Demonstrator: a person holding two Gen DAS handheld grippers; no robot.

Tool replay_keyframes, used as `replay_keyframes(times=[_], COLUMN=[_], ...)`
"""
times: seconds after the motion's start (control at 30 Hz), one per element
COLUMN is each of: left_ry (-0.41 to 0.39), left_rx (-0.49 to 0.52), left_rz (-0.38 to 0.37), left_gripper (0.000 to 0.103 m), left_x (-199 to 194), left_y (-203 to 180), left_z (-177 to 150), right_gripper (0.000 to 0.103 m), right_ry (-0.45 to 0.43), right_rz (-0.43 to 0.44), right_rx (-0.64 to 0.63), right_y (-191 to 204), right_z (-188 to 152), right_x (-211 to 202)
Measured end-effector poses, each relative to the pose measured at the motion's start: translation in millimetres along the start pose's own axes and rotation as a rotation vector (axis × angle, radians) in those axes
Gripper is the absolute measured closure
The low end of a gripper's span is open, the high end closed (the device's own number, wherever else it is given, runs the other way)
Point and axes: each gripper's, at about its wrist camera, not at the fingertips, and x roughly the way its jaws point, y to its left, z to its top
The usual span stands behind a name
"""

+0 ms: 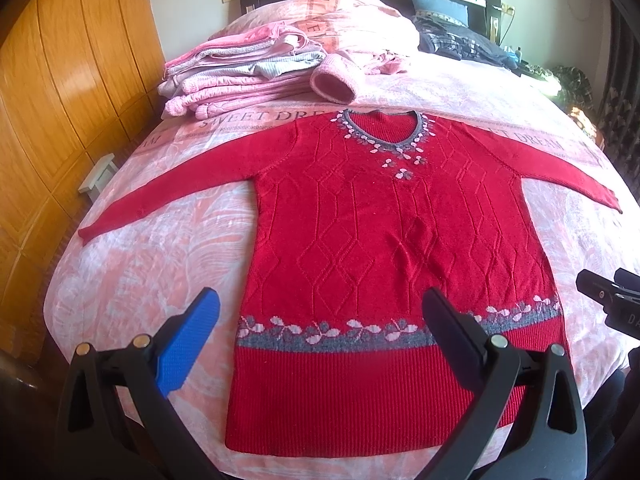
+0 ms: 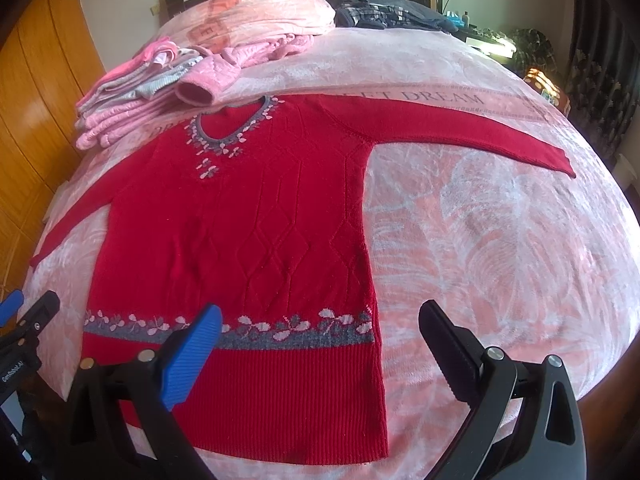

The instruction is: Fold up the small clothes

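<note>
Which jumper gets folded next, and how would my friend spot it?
Find the big bed with the pink leafy blanket. Spread flat across its middle, sleeves stretched out, lies a red sweater. Unlike the folded pink pile behind it, it is bright red, with a grey band of pale flowers at neck and hem.

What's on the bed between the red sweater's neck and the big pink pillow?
A pink cuff lies there, open end toward the red sweater, with bare bedspread beside it. The left wrist view shows it best. The pillow sits farther back.

Matt ribbed knit sweater (image 1: 384, 248) on a fuzzy fleece blanket (image 1: 140, 264); glossy wooden wardrobe (image 1: 60, 80) alongside.
</note>
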Motion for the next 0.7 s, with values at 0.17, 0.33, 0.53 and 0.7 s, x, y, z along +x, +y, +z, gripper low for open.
replay_keyframes(times=[0.17, 0.33, 0.53, 0.7], left_ry=[0.001, 0.002, 0.002, 0.004], left_rx=[0.001, 0.003, 0.005, 0.008], left_rz=[-0.002, -0.004, 0.004, 0.003], left_gripper=[0.003, 0.003, 0.003, 0.003], left_x=[-0.1, -0.8, 0.2, 1.2], left_y=[0.1, -0.6, -3.0, -4.6], left_z=[0.2, -0.4, -1.0, -1.3], right_gripper=[0.004, 0.004, 0.004, 0.004], right_ry=[0.001, 0.001, 0.003, 0.003], right_rz=[0.0, 0.001, 0.004, 0.005], right_rx=[0.0, 0.002, 0.004, 0.007], right_y=[0.6, 0.2, -1.4, -3.2], right_z=[-0.1, 0.0, -0.1, 0.1], right_x=[0.1, 0.8, 2.6, 4.2])
